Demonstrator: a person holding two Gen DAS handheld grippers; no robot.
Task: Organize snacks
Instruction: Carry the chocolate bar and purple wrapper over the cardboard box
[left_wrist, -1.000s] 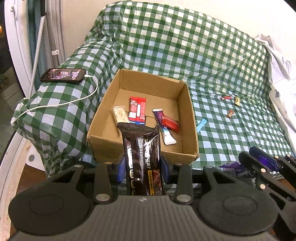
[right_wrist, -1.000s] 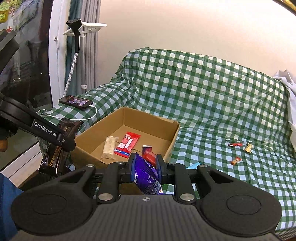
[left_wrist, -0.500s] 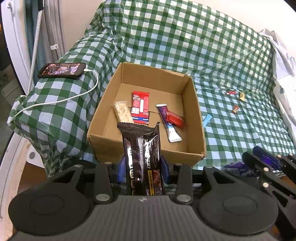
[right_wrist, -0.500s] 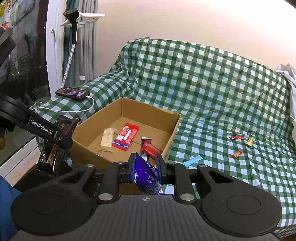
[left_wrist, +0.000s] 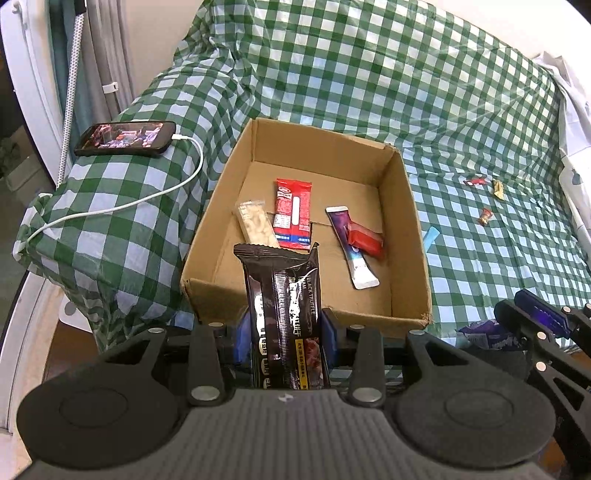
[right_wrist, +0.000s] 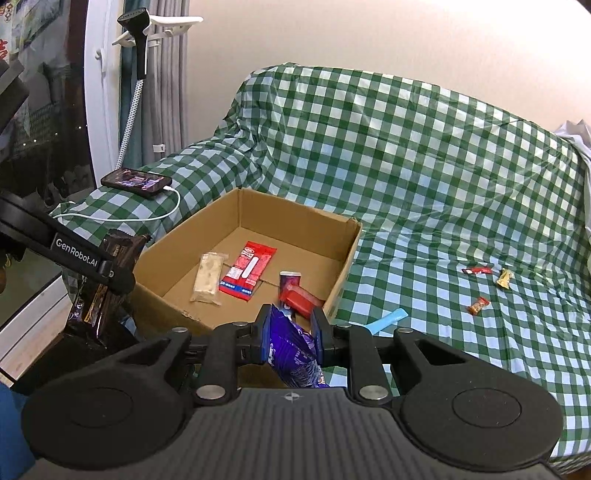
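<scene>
1. Just ahead of both claws: an open brown cardboard box (left_wrist: 417, 236) stands on a sofa draped in green-and-white checked cloth (left_wrist: 369, 92).
2. Left claw (left_wrist: 284, 328): its blue pads pinch a long black foil snack bar (left_wrist: 282, 310), upright, its top edge reaching over the box's near wall.
3. Right claw (right_wrist: 291, 332): pressed onto a crumpled purple snack packet (right_wrist: 295, 350), just short of the box's near right corner.
4. Inside the box, beyond the left claw: a pale nut bar (left_wrist: 256, 223), a red-and-blue flat packet (left_wrist: 292, 212), a purple-and-white sachet (left_wrist: 352, 247) with a small red packet (left_wrist: 365, 240) lying across it.
5. Right of the box, on the cloth: a light-blue strip (right_wrist: 386, 321); farther right, three small wrapped sweets (right_wrist: 478, 305), well apart from the box.
6. Left of the box, on the armrest: a black phone (left_wrist: 125, 138) on a white cable (left_wrist: 147, 195).
</scene>
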